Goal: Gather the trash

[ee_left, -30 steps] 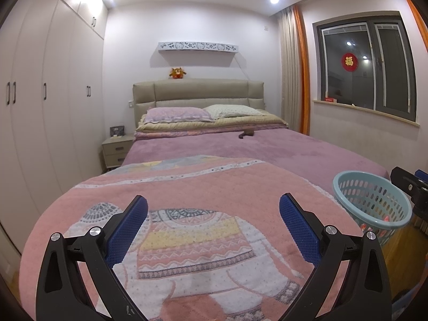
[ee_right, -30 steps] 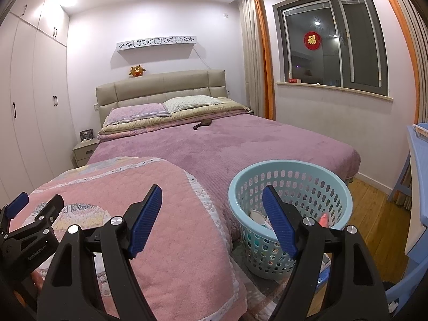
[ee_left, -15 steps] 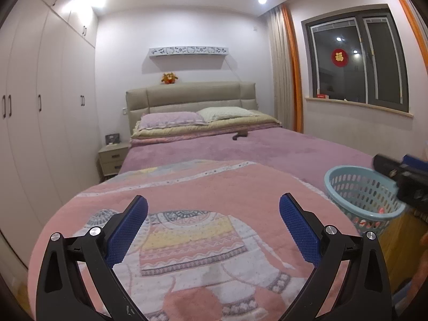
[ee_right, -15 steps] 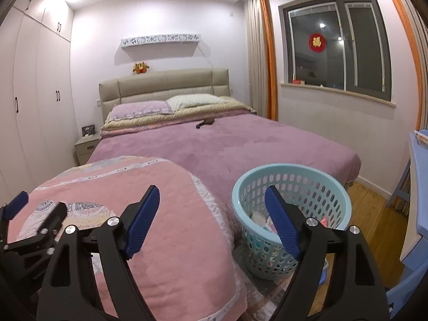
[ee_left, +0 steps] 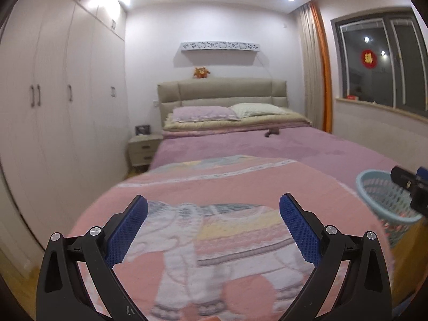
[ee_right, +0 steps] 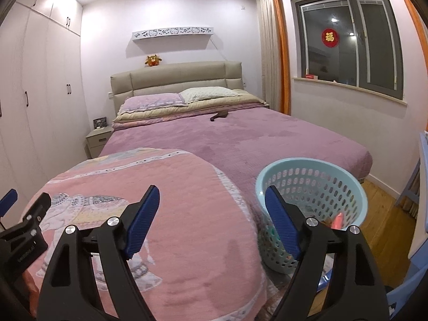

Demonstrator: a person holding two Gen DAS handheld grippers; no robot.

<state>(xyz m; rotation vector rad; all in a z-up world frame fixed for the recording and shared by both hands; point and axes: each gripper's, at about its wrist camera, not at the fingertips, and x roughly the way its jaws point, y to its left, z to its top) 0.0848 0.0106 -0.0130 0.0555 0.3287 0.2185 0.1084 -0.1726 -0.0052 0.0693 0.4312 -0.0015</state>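
Two wide-open grippers, neither holding anything, face the bed, which fills both views from 9 to 3 o'clock. The pink elephant quilt lies over its near corner. In the last second the left view has swung a little. The headboard has drifted rightward and the pale blue basket has slid out to the 3 o'clock edge. The right view has barely shifted, with the basket staying at about 4 o'clock on the floor, just beside the bed's corner. It already has some bits lying in its bottom.

The left gripper and the right gripper show spread blue pads with only quilt behind them. I judge this as a search or an approach rather than a pick.

The one likely piece of trash is a small dark object on the purple cover, just below the pillows, at about 12 o'clock and well apart from both grippers. What it is cannot be told. Its long axis lies across the bed, thin end toward 8 o'clock and broader end toward 2 o'clock.
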